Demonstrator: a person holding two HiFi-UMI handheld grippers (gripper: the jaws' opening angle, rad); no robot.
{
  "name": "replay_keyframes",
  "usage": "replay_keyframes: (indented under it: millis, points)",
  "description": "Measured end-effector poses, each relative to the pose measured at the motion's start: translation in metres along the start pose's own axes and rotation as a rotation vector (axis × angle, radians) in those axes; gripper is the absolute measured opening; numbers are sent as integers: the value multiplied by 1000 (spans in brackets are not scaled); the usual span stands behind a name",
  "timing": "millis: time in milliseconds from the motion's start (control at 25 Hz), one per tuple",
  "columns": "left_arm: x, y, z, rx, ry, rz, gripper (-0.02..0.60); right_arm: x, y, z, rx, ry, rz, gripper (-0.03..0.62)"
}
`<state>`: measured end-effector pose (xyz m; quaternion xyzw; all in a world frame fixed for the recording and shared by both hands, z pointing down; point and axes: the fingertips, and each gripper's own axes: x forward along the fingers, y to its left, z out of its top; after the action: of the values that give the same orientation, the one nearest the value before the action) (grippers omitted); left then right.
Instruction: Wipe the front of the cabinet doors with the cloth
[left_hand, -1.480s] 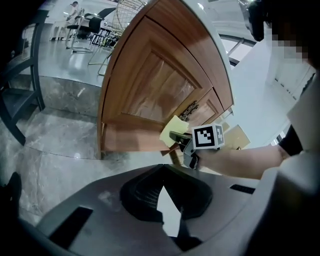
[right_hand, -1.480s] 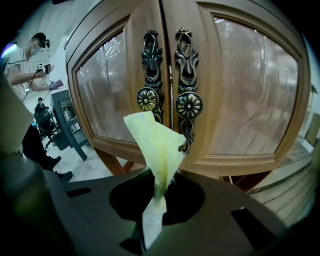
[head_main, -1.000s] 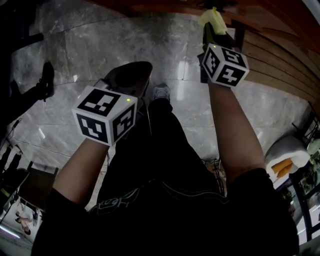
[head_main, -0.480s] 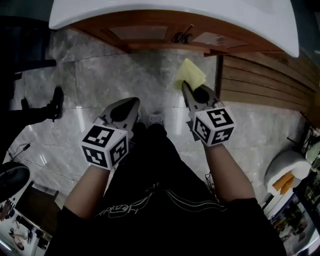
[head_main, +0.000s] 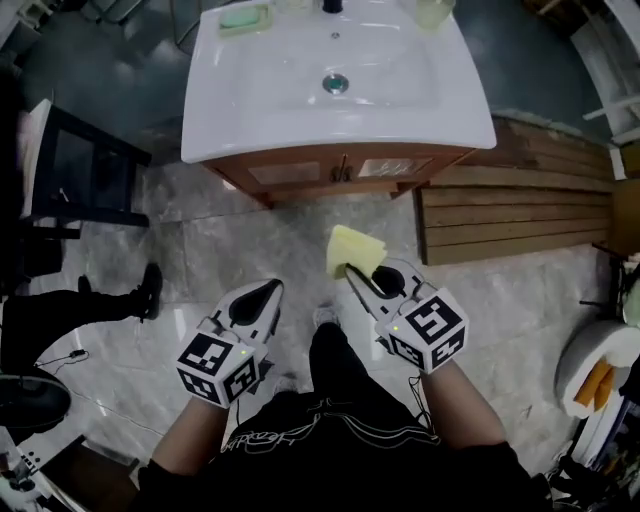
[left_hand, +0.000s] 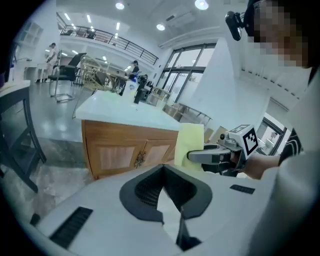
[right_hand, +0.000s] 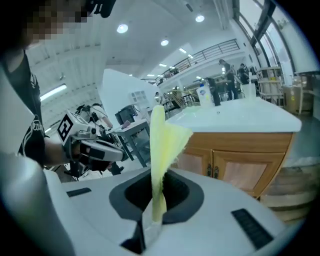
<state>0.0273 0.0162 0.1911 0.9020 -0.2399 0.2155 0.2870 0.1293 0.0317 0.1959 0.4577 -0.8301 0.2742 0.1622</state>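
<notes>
A wooden vanity with two cabinet doors (head_main: 340, 172) stands under a white basin (head_main: 300, 110) ahead of me. Both doors also show in the left gripper view (left_hand: 127, 155) and the right gripper view (right_hand: 235, 170). My right gripper (head_main: 353, 273) is shut on a yellow cloth (head_main: 352, 250), which stands up from its jaws (right_hand: 162, 145). It hangs over the marble floor, well short of the doors. My left gripper (head_main: 268, 290) is beside it, level with it, shut and empty; its jaws meet in its own view (left_hand: 164, 172).
A dark chair frame (head_main: 70, 170) stands left of the vanity. A bystander's black shoe (head_main: 150, 288) rests on the floor at the left. Wooden slats (head_main: 510, 215) lie to the right of the cabinet. A soap dish (head_main: 245, 18) sits on the basin.
The view has pulled back, so the whole basin and cabinet front now show. Both grippers sit lower and closer to my body. The cloth stays in the right gripper.
</notes>
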Motion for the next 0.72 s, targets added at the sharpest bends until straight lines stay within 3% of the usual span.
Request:
replay_keyframes:
  millis: [120,200,400,600,720]
  points:
    - [-37,-11,24,88,-59,-35,6,-20,44,22,-60,-19,16,41]
    - [-72,-22,30,106,-96,-59,6,-37,82,31,-77,-36,16,41]
    - [-169,-63,14,133,-156,-113,6,-90,190,40,-107,-114,-8,41]
    - [-265,-108,4,247,-223,-173,6,-138,287,49,-139,-212,-36,41]
    - [-314,-129,11,272,-282,-210,6,-164,330,58,-148,-271,-51,41]
